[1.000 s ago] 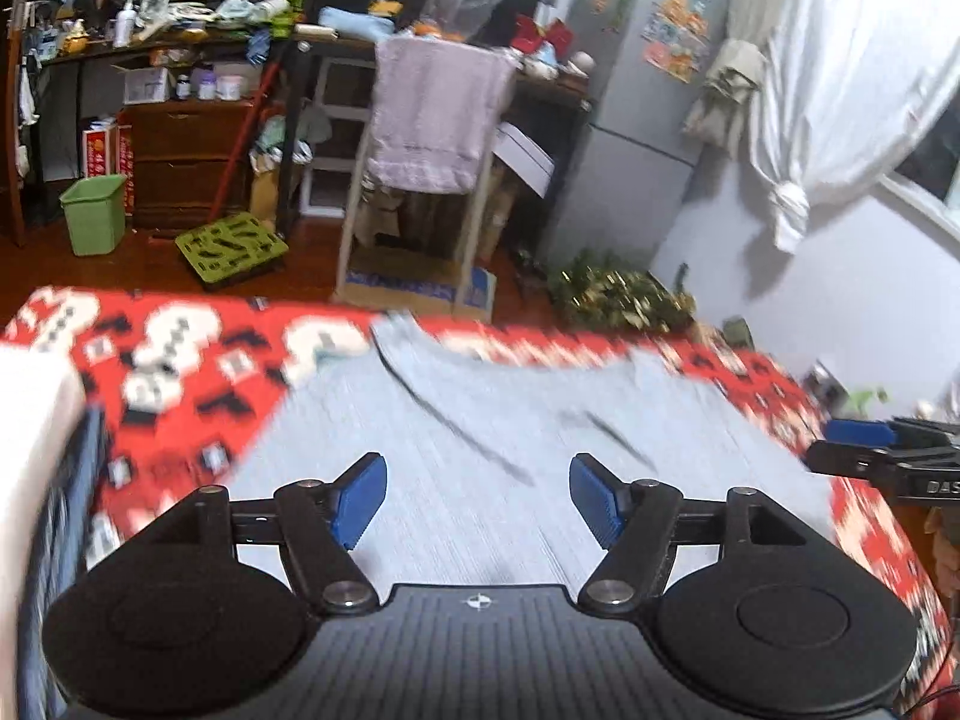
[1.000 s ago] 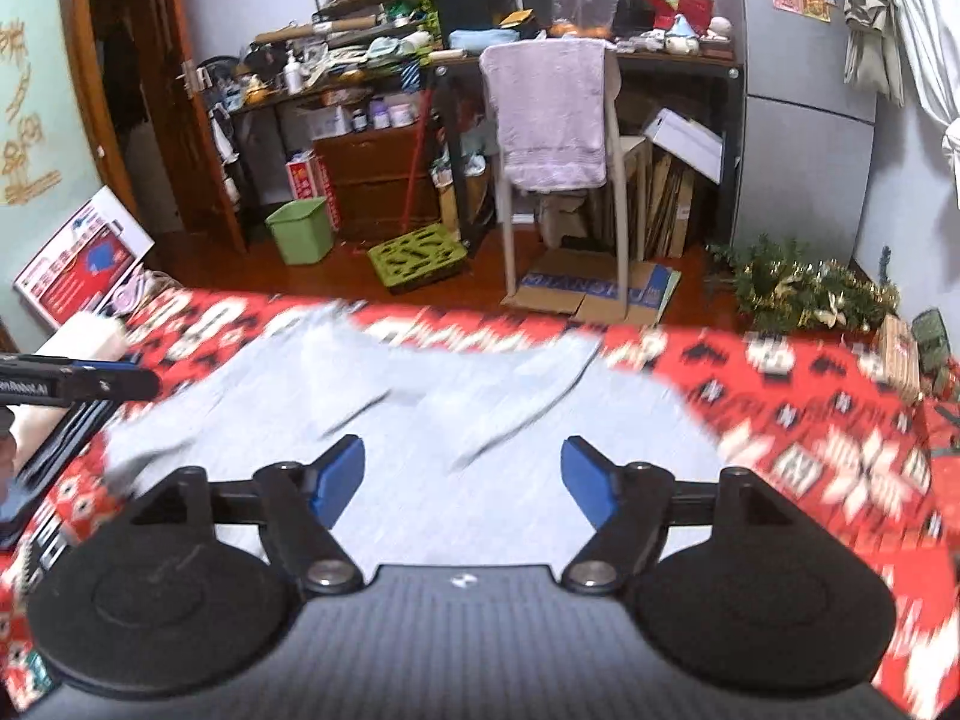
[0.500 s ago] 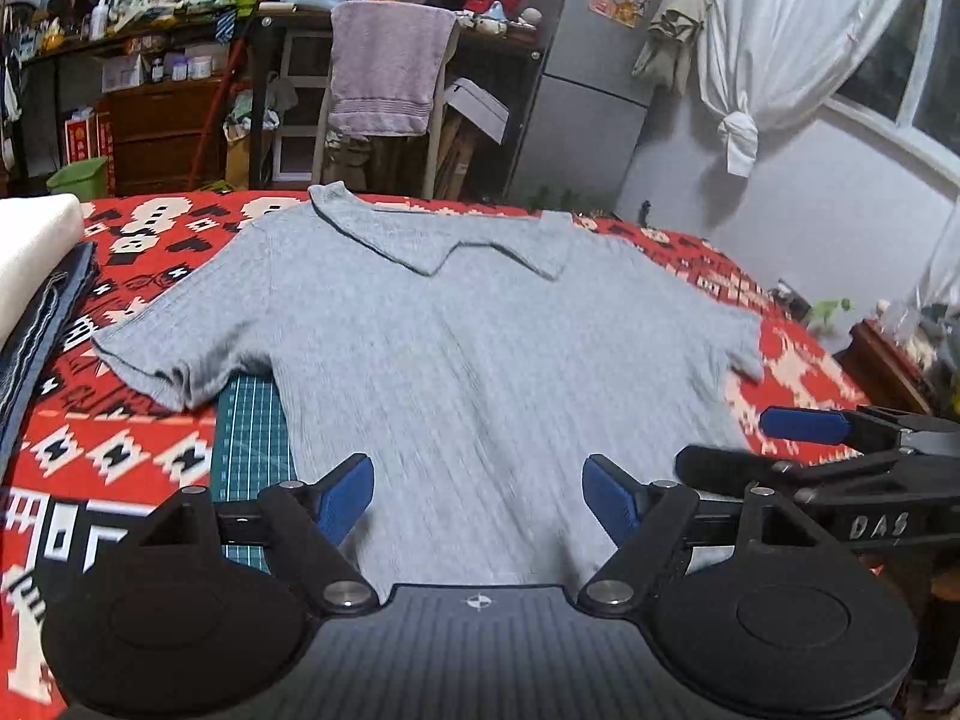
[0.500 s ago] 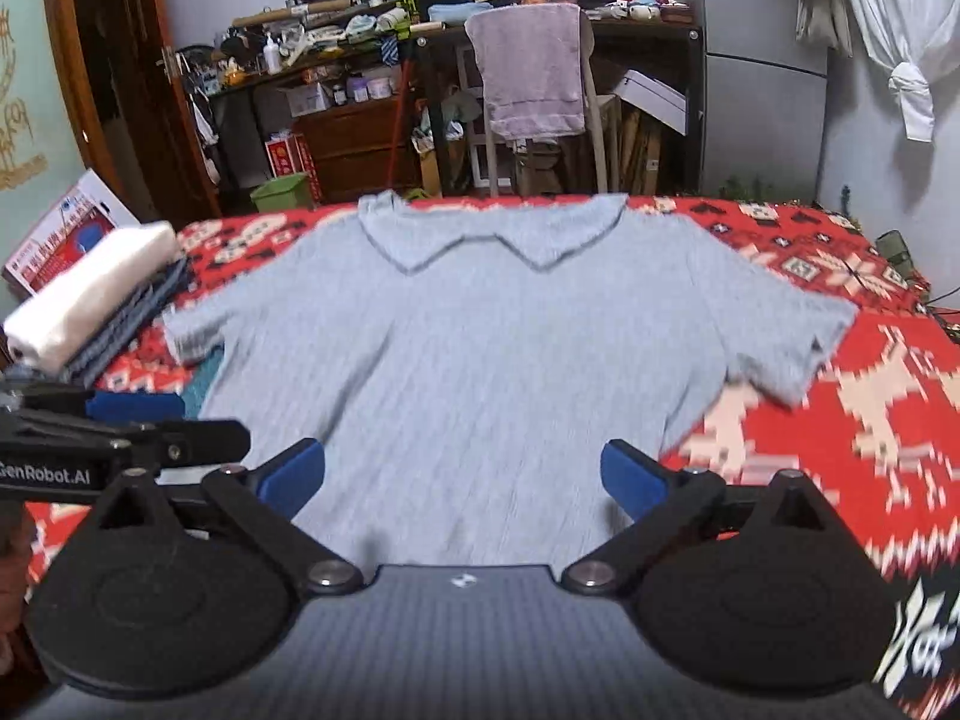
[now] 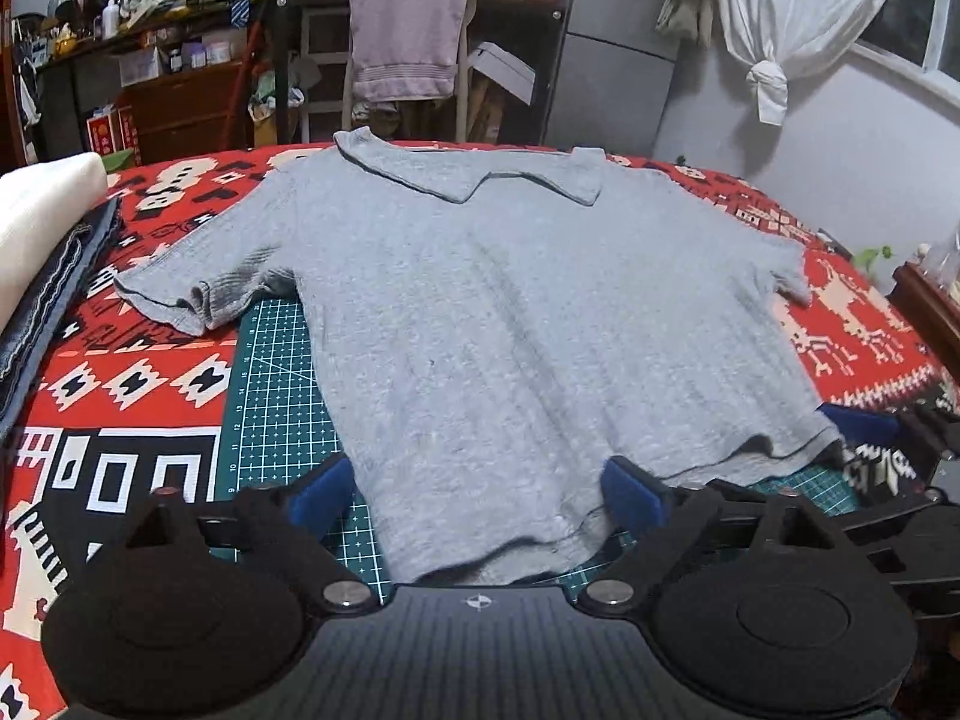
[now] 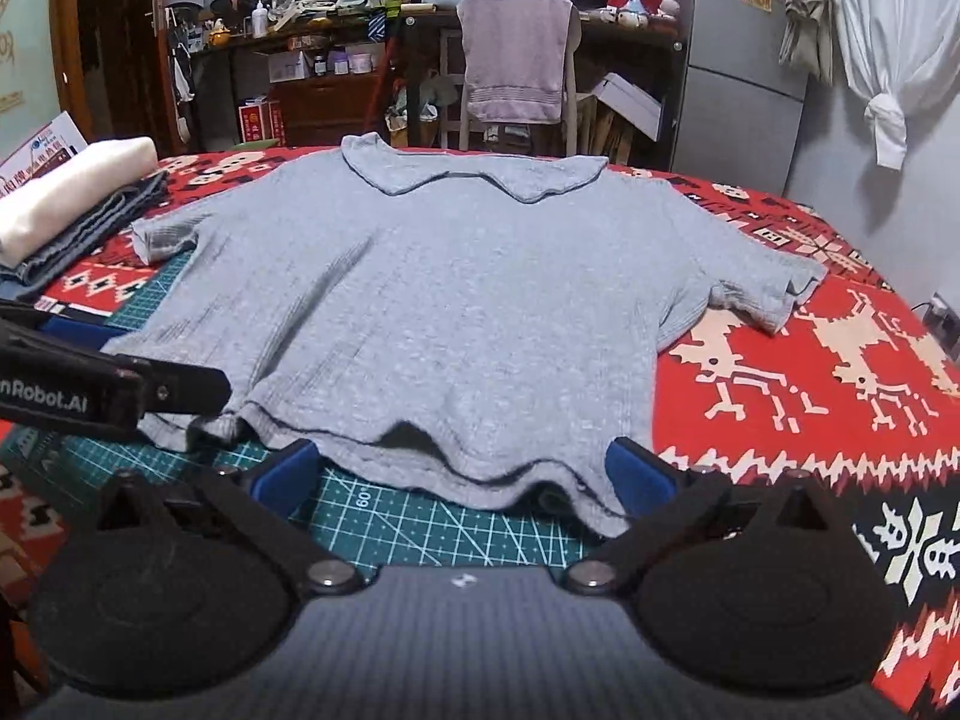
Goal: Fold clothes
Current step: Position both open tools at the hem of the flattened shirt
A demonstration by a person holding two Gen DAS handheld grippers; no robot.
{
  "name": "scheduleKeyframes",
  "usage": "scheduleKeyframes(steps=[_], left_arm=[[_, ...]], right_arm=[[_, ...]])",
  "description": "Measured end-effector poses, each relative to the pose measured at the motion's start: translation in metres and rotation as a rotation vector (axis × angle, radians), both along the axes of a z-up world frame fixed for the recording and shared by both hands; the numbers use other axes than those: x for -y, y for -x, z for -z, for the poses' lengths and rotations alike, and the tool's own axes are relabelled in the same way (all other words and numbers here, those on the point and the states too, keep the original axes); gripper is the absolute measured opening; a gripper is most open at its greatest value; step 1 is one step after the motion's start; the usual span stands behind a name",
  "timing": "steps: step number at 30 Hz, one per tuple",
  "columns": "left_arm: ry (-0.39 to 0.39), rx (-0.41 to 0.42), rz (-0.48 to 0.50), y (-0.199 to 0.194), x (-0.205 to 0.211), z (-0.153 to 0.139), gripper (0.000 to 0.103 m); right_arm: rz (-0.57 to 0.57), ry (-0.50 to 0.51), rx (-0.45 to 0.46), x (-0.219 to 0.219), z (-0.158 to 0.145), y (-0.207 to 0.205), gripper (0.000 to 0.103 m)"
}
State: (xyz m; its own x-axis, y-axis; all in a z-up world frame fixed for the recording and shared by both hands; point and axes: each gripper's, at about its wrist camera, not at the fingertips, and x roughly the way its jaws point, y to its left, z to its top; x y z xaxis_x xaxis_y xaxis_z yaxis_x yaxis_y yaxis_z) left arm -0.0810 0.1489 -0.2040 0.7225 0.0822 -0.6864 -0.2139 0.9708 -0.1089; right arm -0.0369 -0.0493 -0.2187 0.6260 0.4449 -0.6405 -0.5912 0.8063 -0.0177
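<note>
On the red patterned blanket (image 5: 144,384), over a green cutting mat (image 5: 273,396), a gray polo shirt (image 5: 516,324) lay spread flat, collar (image 5: 468,177) at the far edge, both short sleeves out to the sides, hem (image 6: 420,468) nearest the cameras. Left gripper (image 5: 477,495) sat low at the hem's left corner, jaws wide apart, blue pads (image 5: 633,492) either side of the fabric, nothing clamped. Right gripper (image 6: 462,471) sat at the hem's right part, also spread wide, hem rippled between its pads (image 6: 639,471), not pinched. Each gripper showed at the edge of the other's view. A folded white cloth (image 6: 72,192) on folded denim (image 6: 90,228) lay stacked at the left side of the blanket, apart from the shirt's left sleeve (image 5: 180,294). Chair with a pink towel (image 6: 516,57) stood behind, off the work area.

Step judged: shirt laid out and flat, fold not yet begun; grippers placed at the hem ready for the first grasp. Next move would call for closing each gripper on a hem corner through both layers, then lifting evenly and carrying the hem toward the collar, or first tucking the sleeves inward. Hem was wavy near the right gripper, so a shallow bite could catch one layer only.
</note>
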Motion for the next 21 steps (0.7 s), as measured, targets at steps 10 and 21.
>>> scheduleKeyframes(steps=[10,21], left_arm=[[-0.019,0.004,-0.011,0.0025,0.0044,0.0039,0.103],[-0.036,-0.058,-0.019,-0.0048,0.0082,0.0002,0.103]], right_arm=[[0.003,-0.022,0.013,0.0048,-0.0024,-0.0034,0.103],[-0.001,0.011,0.002,0.0035,-0.0078,-0.0055,0.103]])
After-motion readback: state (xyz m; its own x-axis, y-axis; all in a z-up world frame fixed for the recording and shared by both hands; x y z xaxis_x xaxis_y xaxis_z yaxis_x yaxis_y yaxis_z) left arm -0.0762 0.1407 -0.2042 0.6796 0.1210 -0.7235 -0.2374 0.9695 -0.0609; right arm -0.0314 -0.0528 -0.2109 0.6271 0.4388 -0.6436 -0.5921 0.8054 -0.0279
